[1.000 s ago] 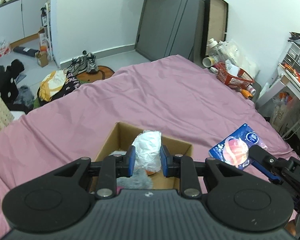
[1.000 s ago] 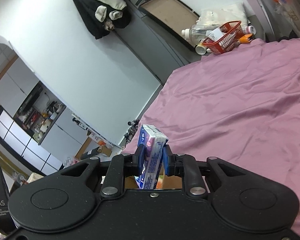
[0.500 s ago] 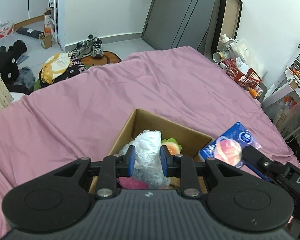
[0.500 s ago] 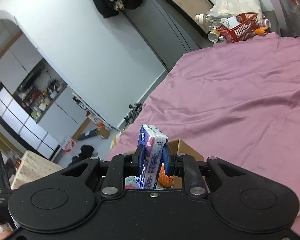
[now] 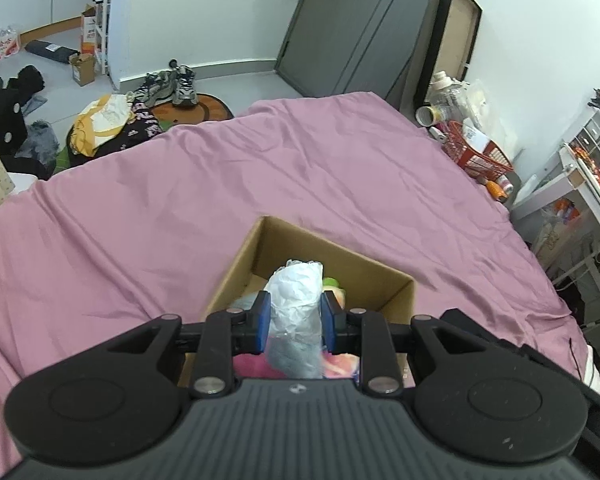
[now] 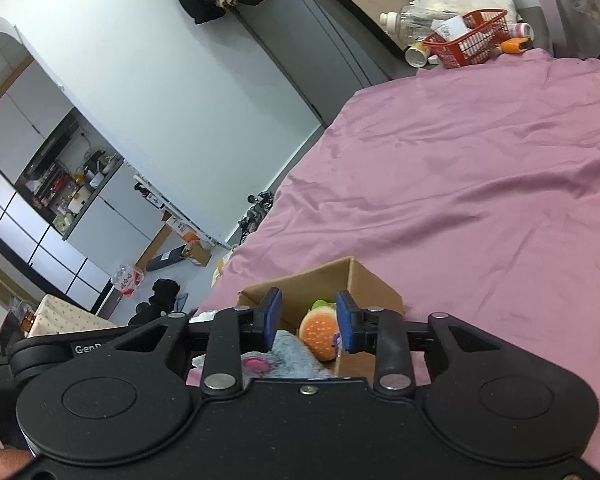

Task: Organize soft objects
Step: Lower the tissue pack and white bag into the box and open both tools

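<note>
White plastic bag squeezed in left claw, above cardboard box on pink bed. Right claw spread apart, holding nothing, over burger toy in box.

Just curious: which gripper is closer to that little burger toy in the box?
Probably right: the right gripper frames the burger toy between open fingers. The left gripper, holding a white bag, largely hides it.

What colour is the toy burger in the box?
The toy burger has an orange bun with pale speckles and green lettuce on top, clearest in the right wrist view.
</note>
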`<action>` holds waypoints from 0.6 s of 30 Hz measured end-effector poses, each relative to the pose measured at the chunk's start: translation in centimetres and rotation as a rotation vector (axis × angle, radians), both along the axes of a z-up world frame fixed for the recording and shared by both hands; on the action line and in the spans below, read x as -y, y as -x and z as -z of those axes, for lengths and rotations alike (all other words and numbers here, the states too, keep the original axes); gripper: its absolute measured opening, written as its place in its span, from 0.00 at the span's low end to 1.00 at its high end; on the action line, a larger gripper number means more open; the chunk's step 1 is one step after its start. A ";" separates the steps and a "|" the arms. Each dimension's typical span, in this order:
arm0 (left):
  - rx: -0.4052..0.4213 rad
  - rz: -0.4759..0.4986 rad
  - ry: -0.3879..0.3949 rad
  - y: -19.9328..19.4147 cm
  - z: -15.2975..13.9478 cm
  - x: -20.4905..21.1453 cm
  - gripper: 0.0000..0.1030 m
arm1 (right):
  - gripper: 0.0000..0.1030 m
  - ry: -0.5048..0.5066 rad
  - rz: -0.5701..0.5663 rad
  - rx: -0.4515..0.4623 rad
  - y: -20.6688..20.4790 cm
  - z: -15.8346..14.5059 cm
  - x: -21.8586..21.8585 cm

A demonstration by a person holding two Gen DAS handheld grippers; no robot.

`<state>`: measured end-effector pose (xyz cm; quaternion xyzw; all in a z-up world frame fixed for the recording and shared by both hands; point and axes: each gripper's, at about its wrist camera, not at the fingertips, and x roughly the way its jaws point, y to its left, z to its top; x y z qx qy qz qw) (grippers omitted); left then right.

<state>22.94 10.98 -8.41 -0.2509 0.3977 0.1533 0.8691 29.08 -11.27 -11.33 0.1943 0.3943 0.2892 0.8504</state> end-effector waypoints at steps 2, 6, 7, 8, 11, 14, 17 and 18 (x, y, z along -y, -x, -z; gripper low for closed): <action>0.003 0.014 0.000 -0.2 -0.1 0.5 0.25 | 0.34 -0.003 0.009 -0.010 -0.1 0.0 0.2; 0.003 0.037 0.007 -0.8 -0.1 1.5 0.25 | 0.37 -0.014 0.024 -0.020 -0.4 0.0 0.8; 0.005 0.040 0.008 -0.9 -0.1 1.8 0.25 | 0.38 -0.019 0.028 -0.024 -0.5 0.0 1.0; 0.010 0.041 0.006 -1.0 -0.2 2.0 0.25 | 0.40 -0.024 0.033 -0.027 -0.5 0.0 1.1; 0.029 0.061 -0.009 -1.5 -0.6 2.8 0.28 | 0.40 -0.036 0.042 -0.038 -0.8 -0.1 1.6; 0.025 0.059 0.002 -1.8 -0.9 3.1 0.31 | 0.41 -0.046 0.042 -0.045 -0.8 -0.1 1.8; 0.008 0.034 -0.002 -1.7 -1.2 3.1 0.35 | 0.44 -0.041 0.039 -0.057 -0.6 0.1 2.2; 0.004 0.032 -0.006 -1.6 -1.2 3.1 0.37 | 0.45 -0.039 0.038 -0.062 -0.5 0.1 2.4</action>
